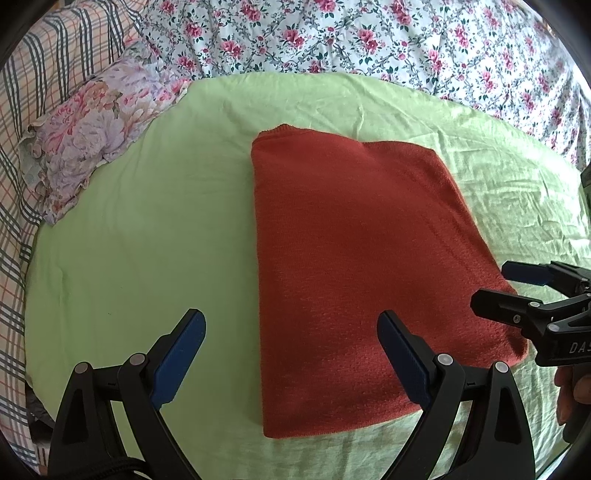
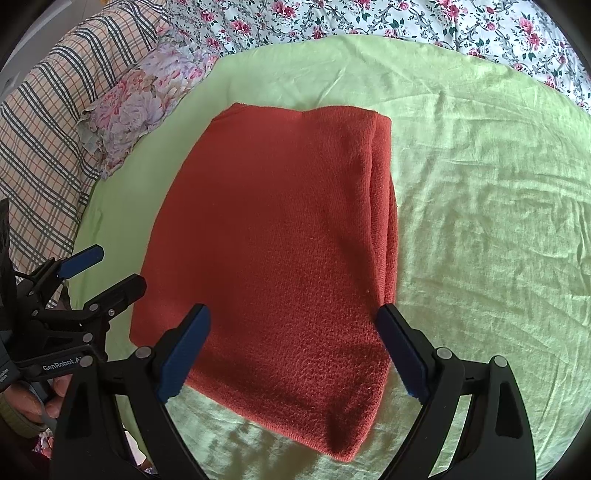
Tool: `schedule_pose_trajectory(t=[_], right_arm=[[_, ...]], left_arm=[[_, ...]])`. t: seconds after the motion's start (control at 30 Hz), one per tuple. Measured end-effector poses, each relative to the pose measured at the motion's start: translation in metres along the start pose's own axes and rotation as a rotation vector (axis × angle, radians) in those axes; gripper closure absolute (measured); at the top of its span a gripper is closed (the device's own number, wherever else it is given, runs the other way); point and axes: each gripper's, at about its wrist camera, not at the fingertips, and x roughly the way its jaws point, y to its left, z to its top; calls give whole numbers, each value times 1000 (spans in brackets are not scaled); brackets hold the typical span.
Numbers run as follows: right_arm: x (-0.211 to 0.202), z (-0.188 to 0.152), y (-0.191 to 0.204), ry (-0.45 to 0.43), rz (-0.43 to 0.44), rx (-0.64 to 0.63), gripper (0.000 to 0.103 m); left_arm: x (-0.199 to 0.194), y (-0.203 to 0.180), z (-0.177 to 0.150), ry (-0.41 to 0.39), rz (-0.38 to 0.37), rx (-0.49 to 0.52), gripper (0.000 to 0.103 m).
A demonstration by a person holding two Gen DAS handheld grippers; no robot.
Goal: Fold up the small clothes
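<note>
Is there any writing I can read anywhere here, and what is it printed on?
"GenRobot.A", running on under a bolt: black body of the left tongs, right wrist view.
"DAS", cut off by the frame edge: black body of the right tongs, left wrist view.
Small white print below "GenRobot.A": too small to read.

Folded cloth (image 1: 354, 266) on sheet (image 1: 147, 240); pillow (image 1: 96, 136) behind-left, blanket (image 1: 332, 33) behind.

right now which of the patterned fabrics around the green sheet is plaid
The plaid blanket along the left edge: crossing dark stripes on peach, no flowers. The small pillow and the far sheet are both floral.
</note>
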Motion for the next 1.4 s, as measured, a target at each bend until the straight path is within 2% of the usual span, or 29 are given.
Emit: schedule_pose_trajectory(t=[1.4], right_arm=[[-3,1,-3,-9,9,26,11]], left_arm=[[4,1,3,6,-4,-7,8]])
